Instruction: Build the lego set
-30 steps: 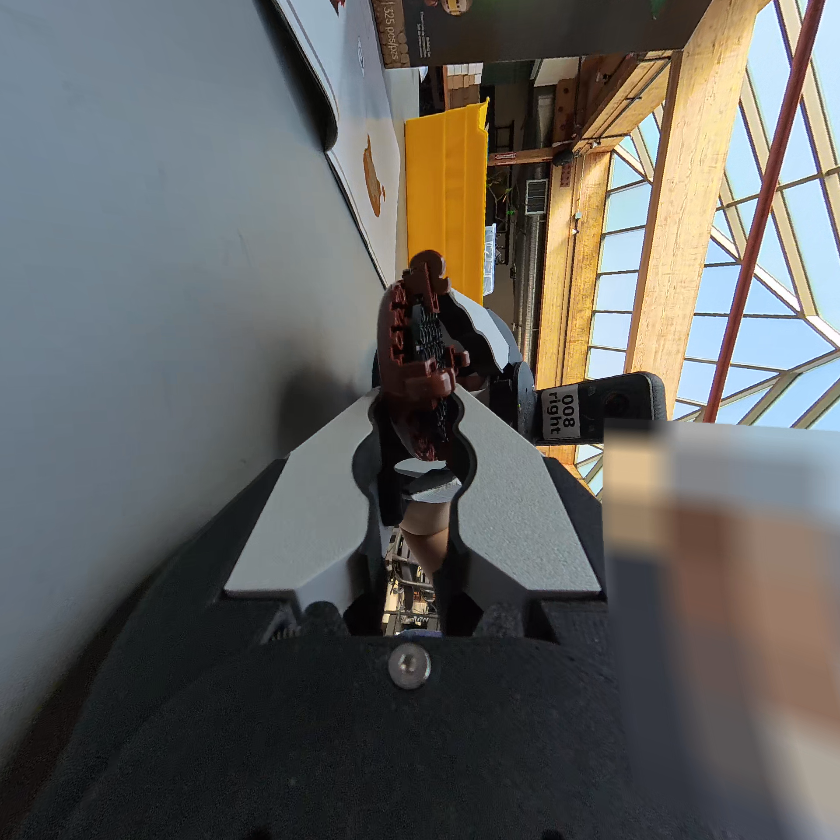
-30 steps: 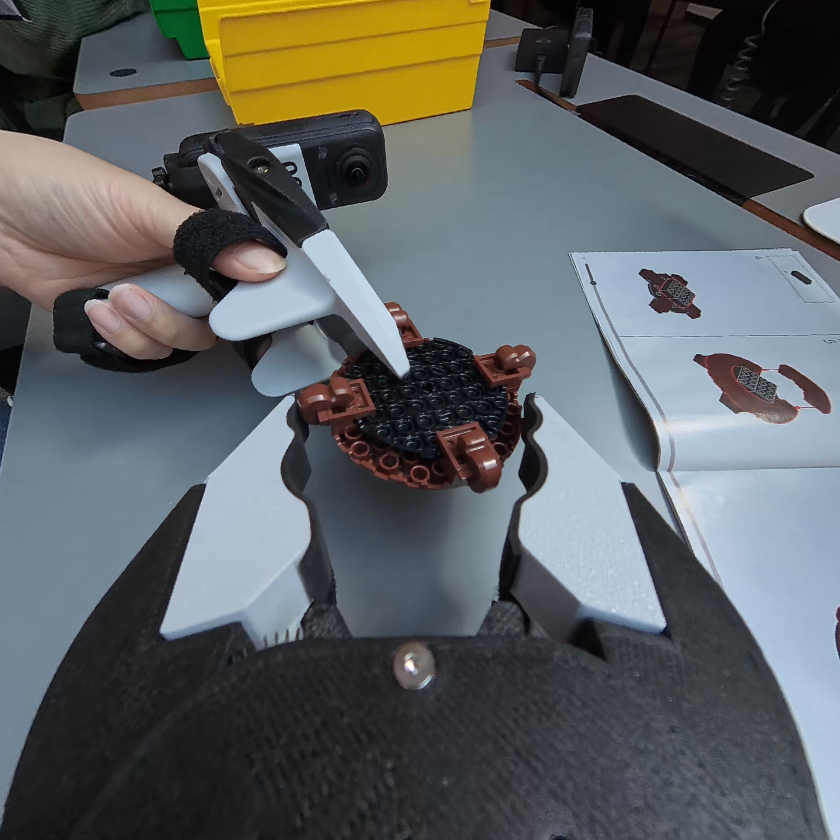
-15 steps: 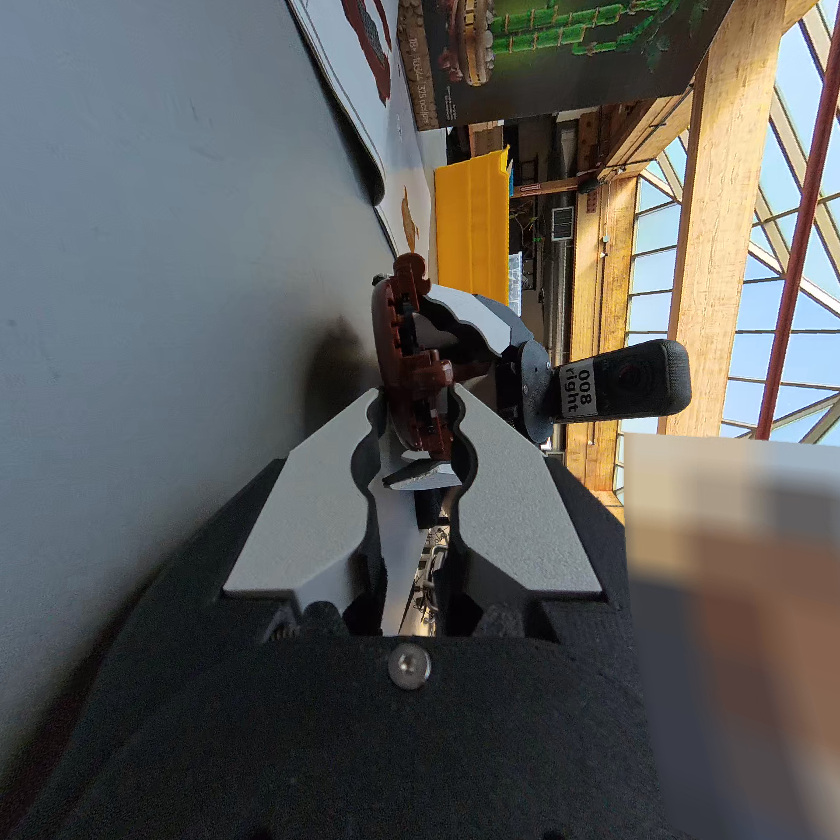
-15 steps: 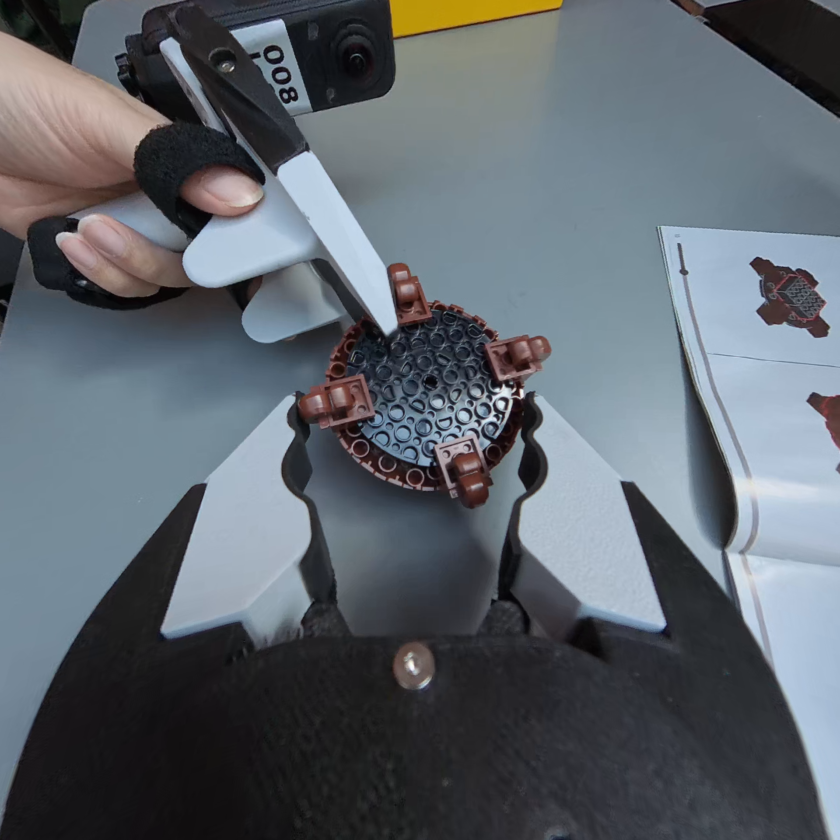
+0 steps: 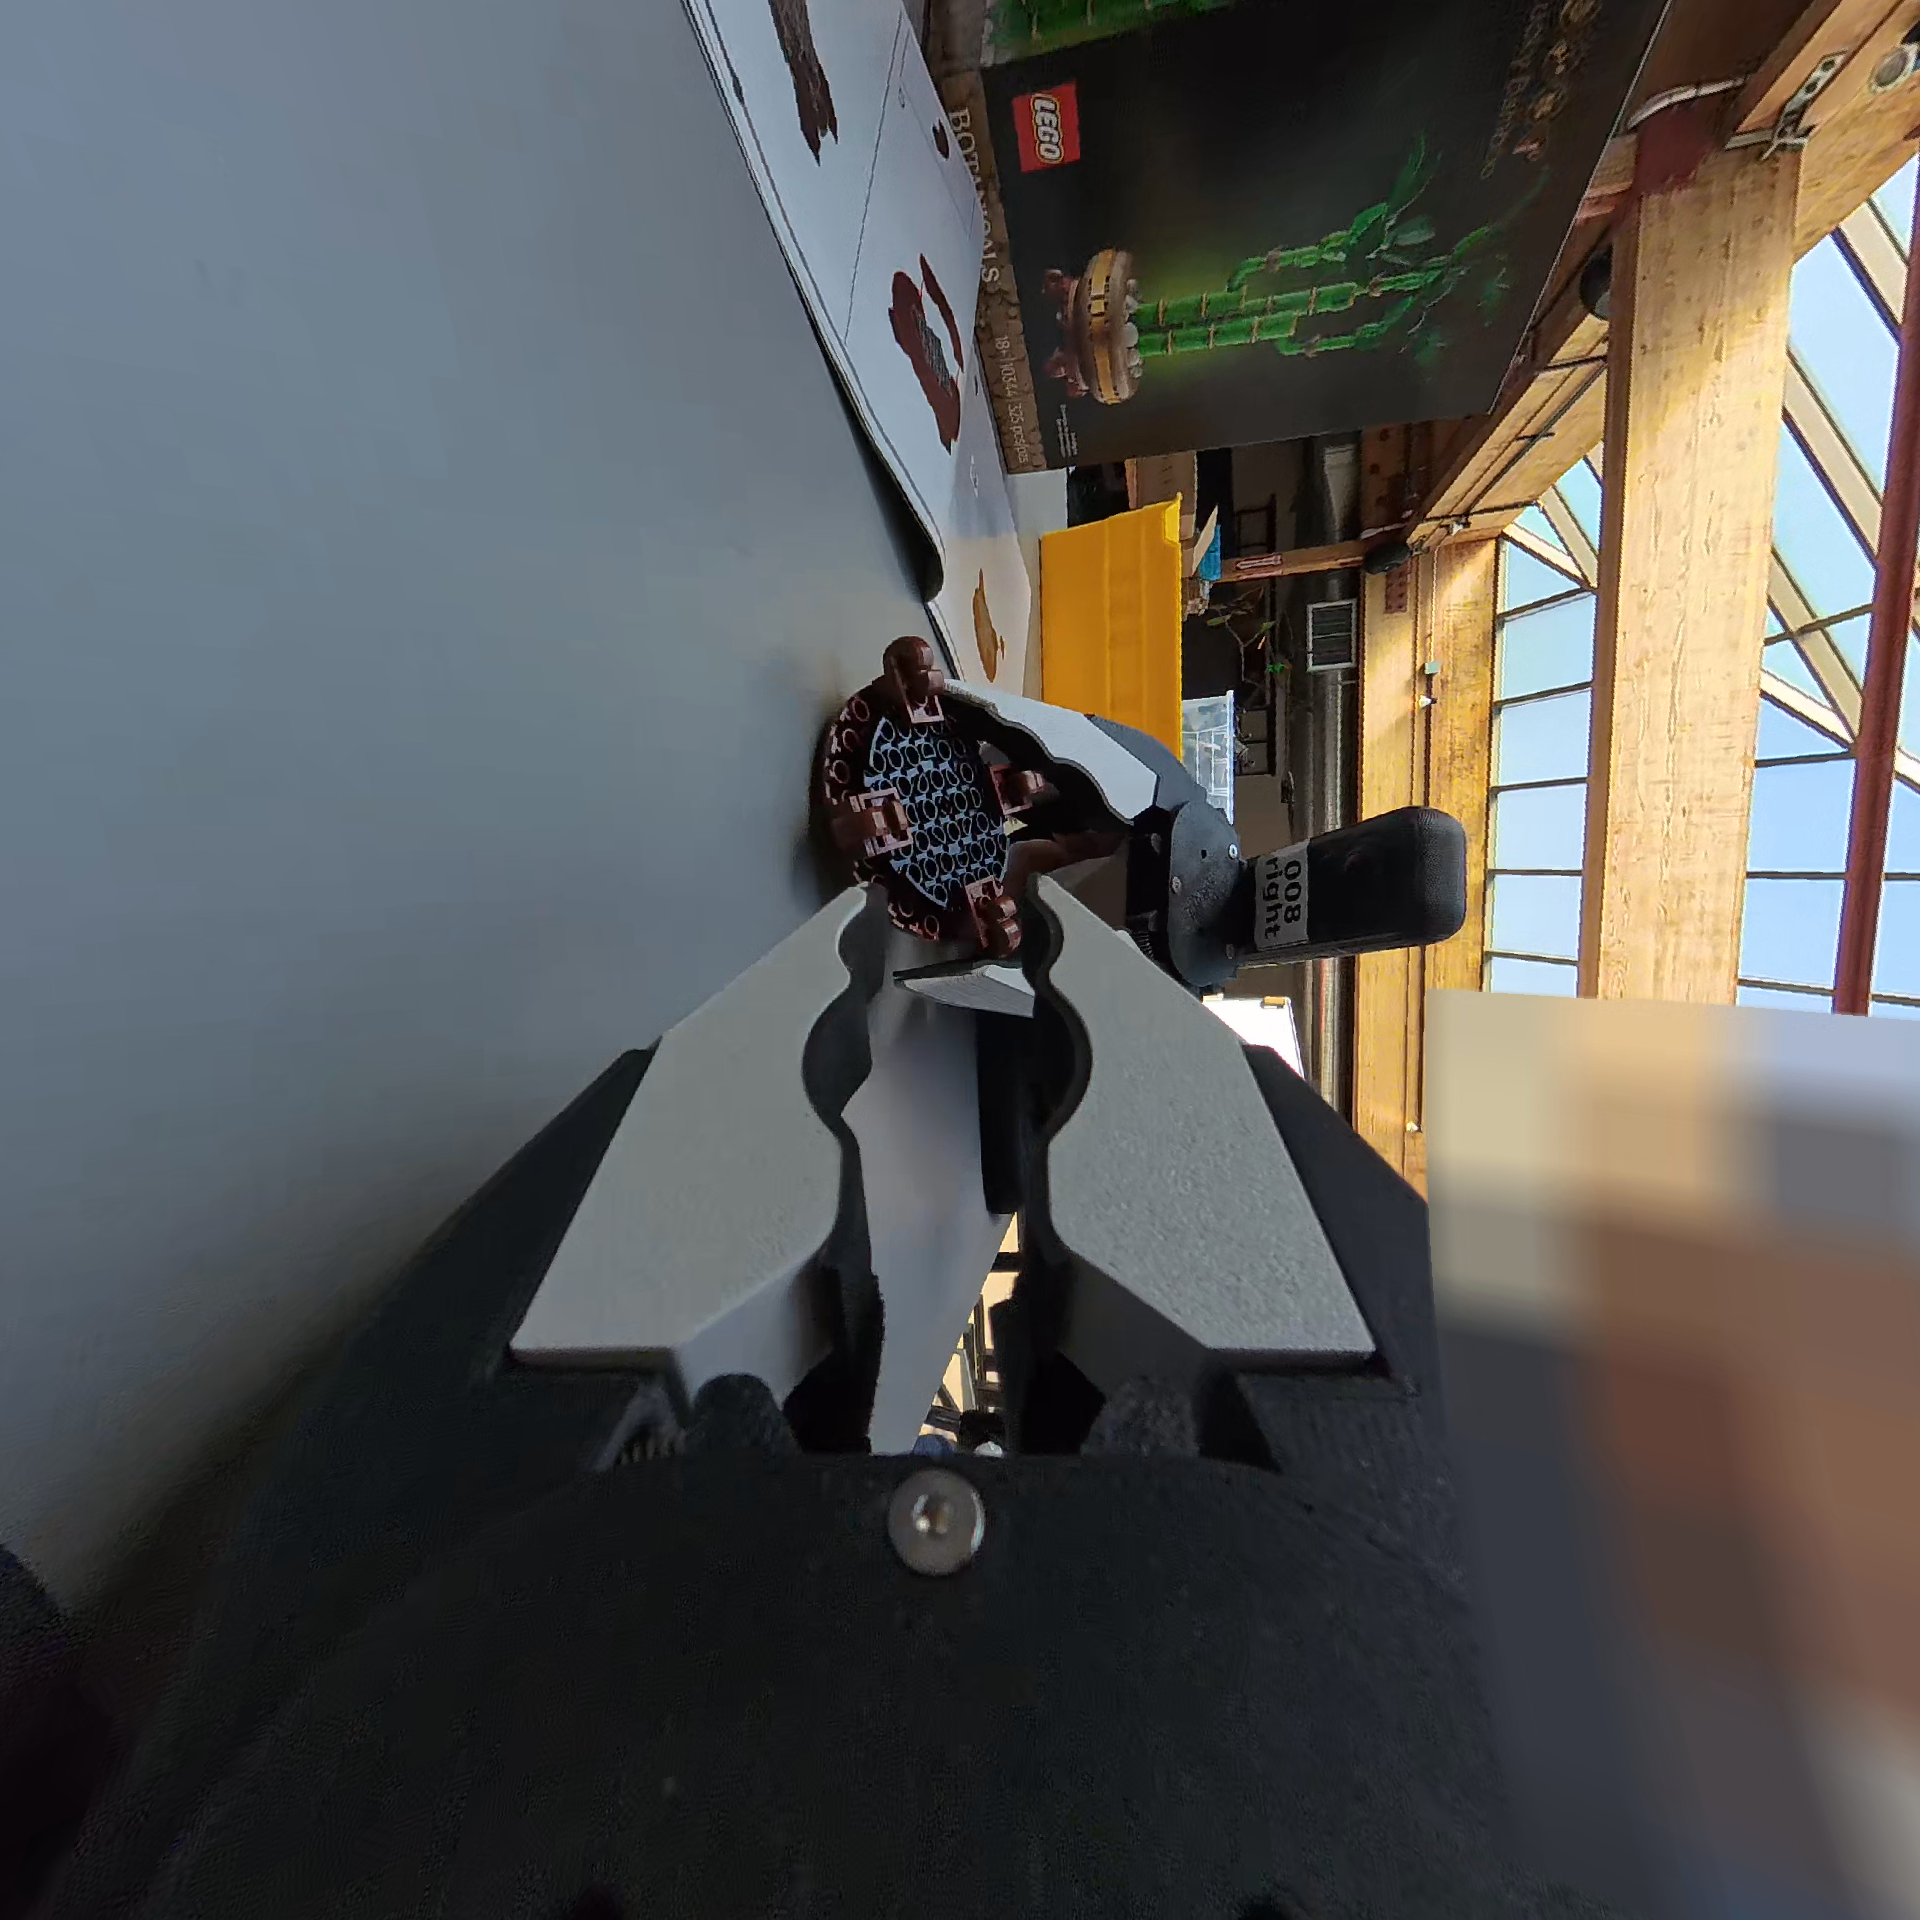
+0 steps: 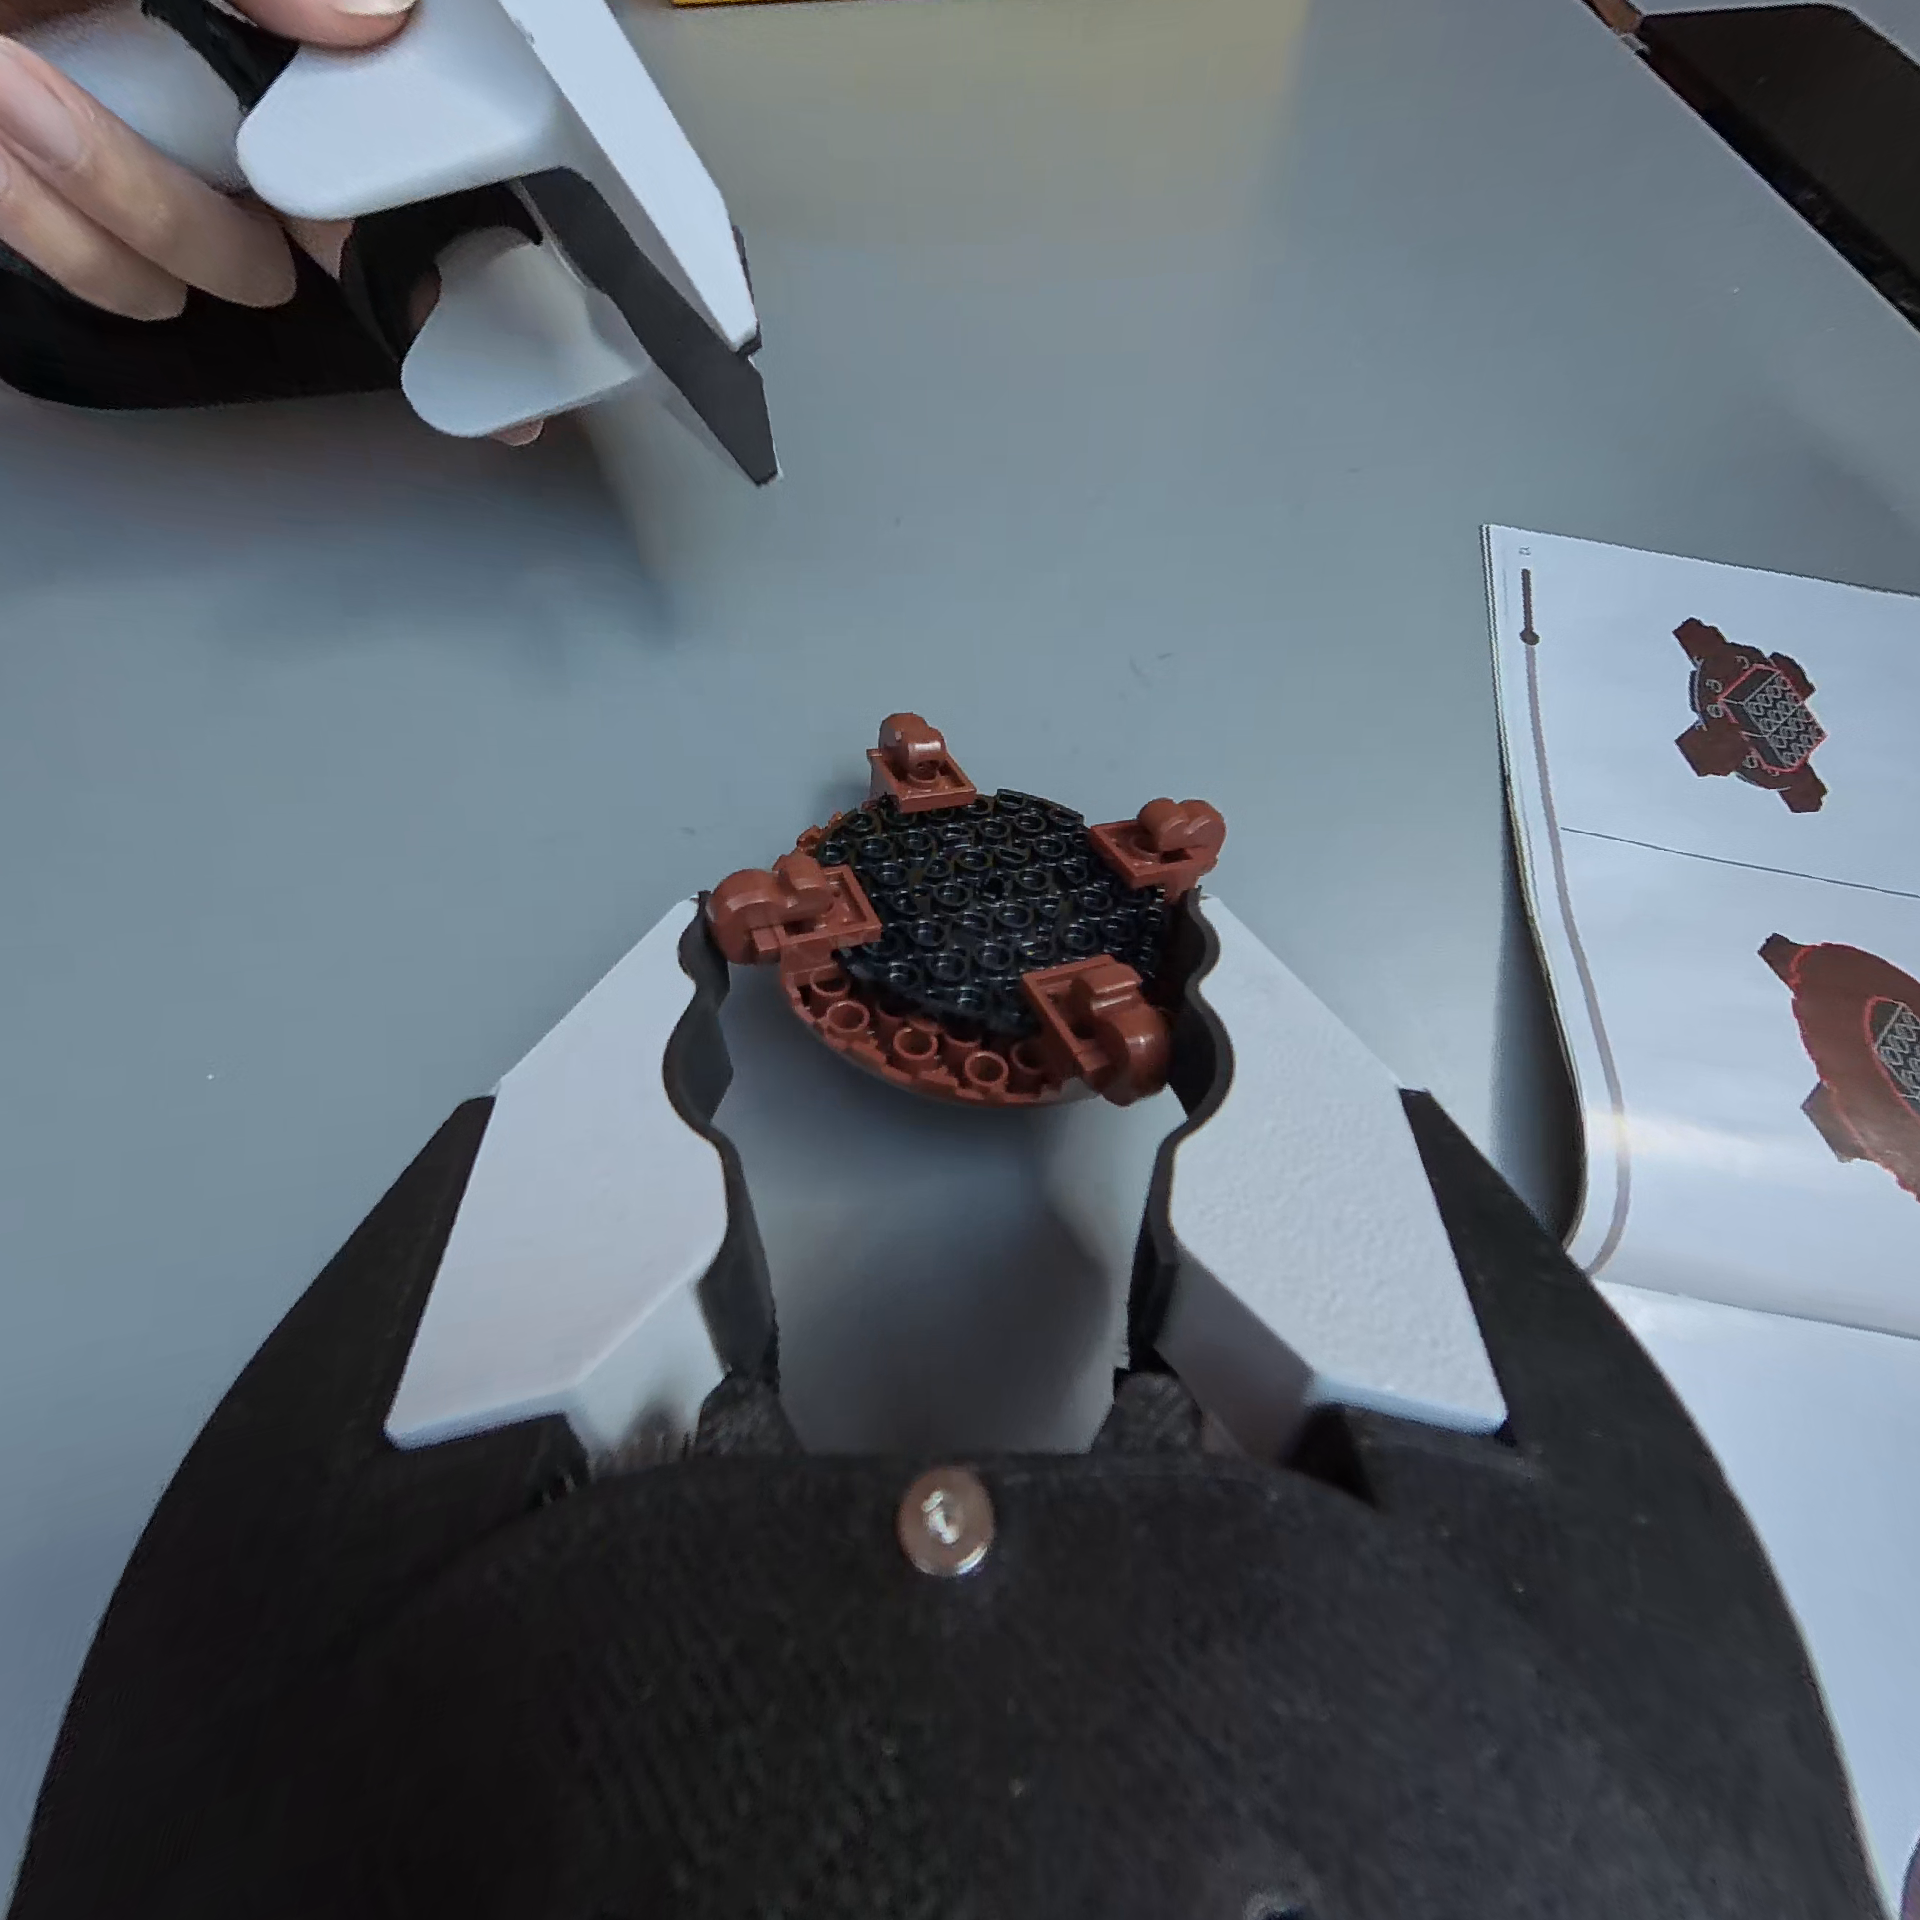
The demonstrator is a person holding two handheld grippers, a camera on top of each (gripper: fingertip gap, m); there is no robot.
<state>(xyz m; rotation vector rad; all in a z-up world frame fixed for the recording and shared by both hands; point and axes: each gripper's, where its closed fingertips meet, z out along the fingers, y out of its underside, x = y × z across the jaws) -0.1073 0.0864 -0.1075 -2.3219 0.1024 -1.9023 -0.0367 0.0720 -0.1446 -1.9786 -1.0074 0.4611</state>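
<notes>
A round reddish-brown lego base point(image 6: 951, 940) topped by a black studded disc, with four brown clip pieces spaced around its rim, sits flat on the grey desk point(image 6: 1091, 416), studs facing up

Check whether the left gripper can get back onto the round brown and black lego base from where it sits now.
Probably yes. The left gripper is clear of the lego base, with only bare table between; the right gripper flanks the sides, top studs exposed.

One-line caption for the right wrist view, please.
Right gripper grips the round brown-and-black lego base on the grey table.
</notes>
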